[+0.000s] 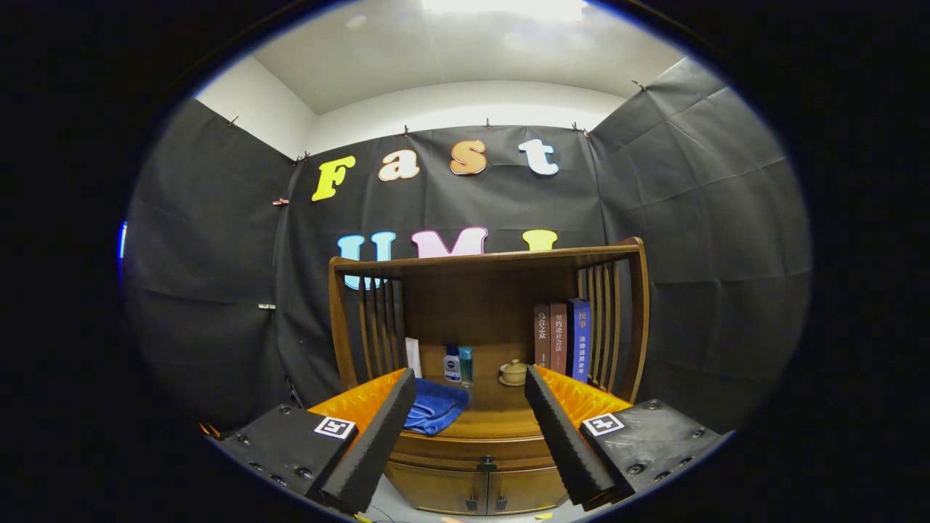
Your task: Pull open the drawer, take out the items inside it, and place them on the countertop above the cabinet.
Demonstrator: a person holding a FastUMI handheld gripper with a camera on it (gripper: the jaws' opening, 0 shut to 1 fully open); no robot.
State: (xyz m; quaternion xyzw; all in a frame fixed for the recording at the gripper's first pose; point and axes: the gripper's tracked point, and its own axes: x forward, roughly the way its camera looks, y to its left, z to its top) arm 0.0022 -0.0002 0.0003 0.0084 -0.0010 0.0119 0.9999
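I hold my gripper level and facing the wooden cabinet straight on, well back from it, with the fingers spread wide and nothing between them. The view looks slightly down on the cabinet's worktop, so my hand sits a little above that surface.

Through the gap between the fingers I see the drawer as a narrow band under the worktop's front edge, shut, with a small dark knob at its middle. Below it are two cabinet doors meeting at a centre seam, each with a small dark handle. What lies inside the drawer is hidden from me.

On the worktop, a folded blue cloth lies just beyond my left finger, partly covered by it. Farther back stand a small white bottle with a blue cap and a slim teal bottle just beside it. A small tan lidded pot sits right of them, near the tip of my right finger. Three upright books lean against the slatted right side of the shelf frame, which rises over the worktop with slatted sides and a flat top board.
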